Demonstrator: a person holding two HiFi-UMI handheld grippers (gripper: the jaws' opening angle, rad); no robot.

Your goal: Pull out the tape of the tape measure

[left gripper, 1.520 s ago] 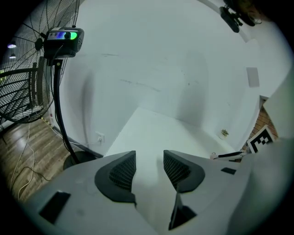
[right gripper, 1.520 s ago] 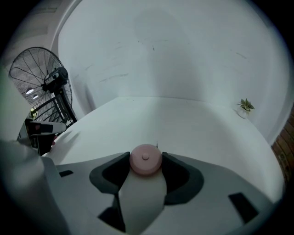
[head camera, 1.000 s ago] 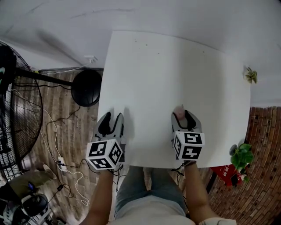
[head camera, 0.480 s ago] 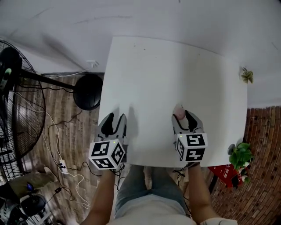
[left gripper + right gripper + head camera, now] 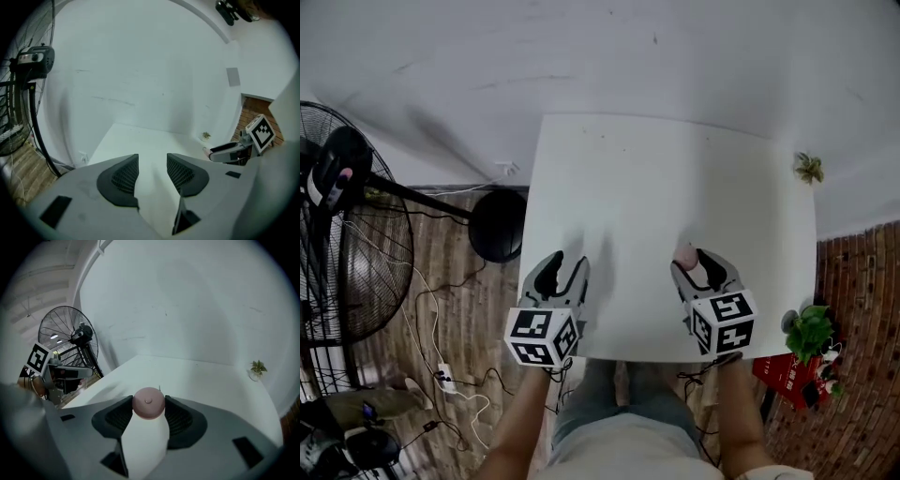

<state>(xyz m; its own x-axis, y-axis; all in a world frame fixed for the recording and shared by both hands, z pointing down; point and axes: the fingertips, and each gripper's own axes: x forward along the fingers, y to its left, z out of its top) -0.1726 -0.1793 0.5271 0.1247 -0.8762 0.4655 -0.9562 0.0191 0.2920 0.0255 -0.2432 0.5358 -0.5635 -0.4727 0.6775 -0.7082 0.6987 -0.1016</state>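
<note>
Pinching the round pink tape measure (image 5: 148, 405) in my right tongs (image 5: 148, 401), left tongs (image 5: 152, 159) spread, empty; probably light and slick, so I'd grab the tape end.

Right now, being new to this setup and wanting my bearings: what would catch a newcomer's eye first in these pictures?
Against the white table, the pink round tape measure clamped in the right gripper near the front edge stands out. The left gripper hovers open and empty by the near left corner. A big black fan stands on the floor at far left.
</note>
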